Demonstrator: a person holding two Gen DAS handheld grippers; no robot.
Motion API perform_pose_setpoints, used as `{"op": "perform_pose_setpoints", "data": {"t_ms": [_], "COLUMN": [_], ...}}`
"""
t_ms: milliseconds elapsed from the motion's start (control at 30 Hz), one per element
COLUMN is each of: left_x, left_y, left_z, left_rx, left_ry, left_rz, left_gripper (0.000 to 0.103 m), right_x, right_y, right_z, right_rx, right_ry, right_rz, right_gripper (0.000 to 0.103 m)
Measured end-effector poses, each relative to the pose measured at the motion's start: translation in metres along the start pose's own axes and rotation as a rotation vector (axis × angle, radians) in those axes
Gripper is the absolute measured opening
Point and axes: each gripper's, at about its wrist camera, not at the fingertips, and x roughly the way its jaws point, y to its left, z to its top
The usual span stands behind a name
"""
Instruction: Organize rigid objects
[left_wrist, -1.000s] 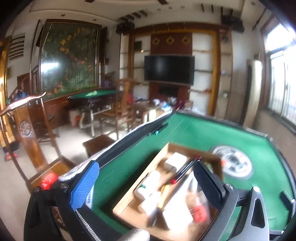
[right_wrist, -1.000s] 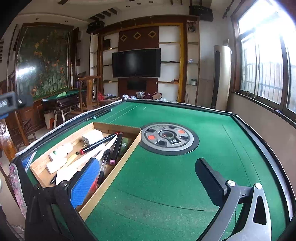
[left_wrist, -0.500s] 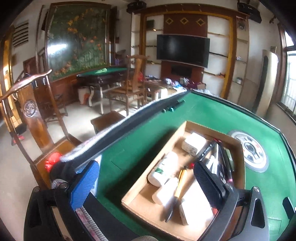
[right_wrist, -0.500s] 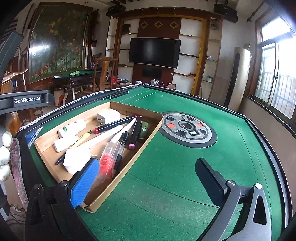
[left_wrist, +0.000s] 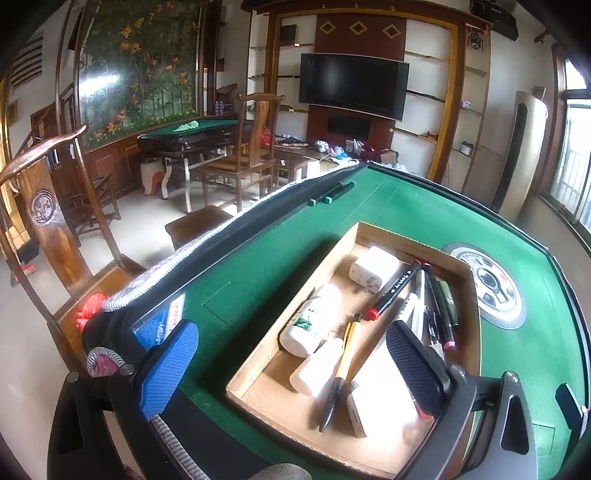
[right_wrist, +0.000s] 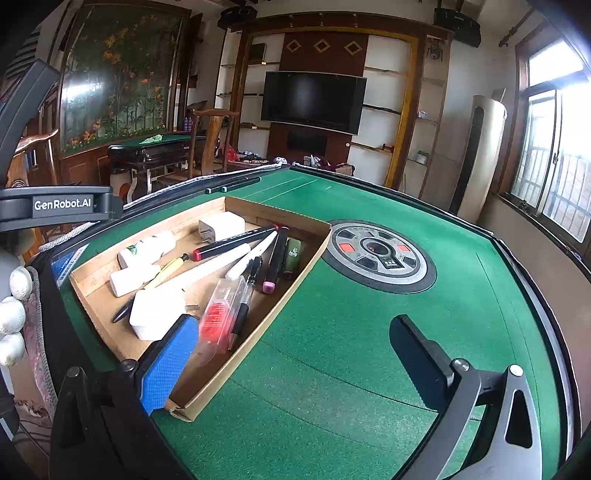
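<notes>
Both grippers hovering w/ fingers spread wide, holding nothing. Left gripper (left_wrist: 295, 363) tilting down over the box (left_wrist: 295, 291); right gripper (right_wrist: 291, 354) sitting above felt, box (right_wrist: 258, 208) at 10 o'clock, pens (right_wrist: 275, 254) inside.

Open green tabletop (right_wrist: 369, 332) lying bare right of the cardboard tray (right_wrist: 258, 325); round centre console (right_wrist: 376, 254) sitting beyond; tray interior crowding with markers (right_wrist: 273, 254), bottles (left_wrist: 314, 317), chargers (right_wrist: 221, 226); raised rim (right_wrist: 535, 295) bordering.

Black-framed left claw (left_wrist: 291, 363), right claw (right_wrist: 291, 360): one blue ribbed pad (right_wrist: 168, 360), one black pad (right_wrist: 417, 352), silver screws. "GenRobot.AI" lettering. White knit glove (right_wrist: 13, 314).
</notes>
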Motion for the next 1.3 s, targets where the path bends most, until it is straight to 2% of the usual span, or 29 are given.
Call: {"op": "perform_pose_setpoints", "data": {"t_ms": [733, 867, 1000, 1100, 1300], "left_x": [0.003, 0.009, 0.012, 0.011, 0.015], "left_y": [-0.002, -0.001, -0.002, -0.003, -0.002], "left_z": [-0.001, -0.003, -0.004, -0.005, -0.006], "left_rx": [0.013, 0.008, 0.004, 0.006, 0.004], "left_ry": [0.030, 0.057, 0.075, 0.075, 0.086], "left_rz": [-0.005, -0.010, -0.022, -0.031, -0.043], "left_gripper": [0.103, 0.103, 0.103, 0.103, 0.103], "right_x": [0.001, 0.006, 0.005, 0.003, 0.009], "right_y": [0.009, 0.014, 0.009, 0.007, 0.007], "right_z": [0.001, 0.017, 0.032, 0.032, 0.023], "right_rx": [-0.053, -0.136, -0.136, -0.126, -0.106], "right_ry": [0.021, 0.067, 0.071, 0.070, 0.105], "right_rz": [0.001, -0.049, -0.083, -0.101, -0.084], "right_gripper": [0.103, 0.103, 0.103, 0.103, 0.103]}}
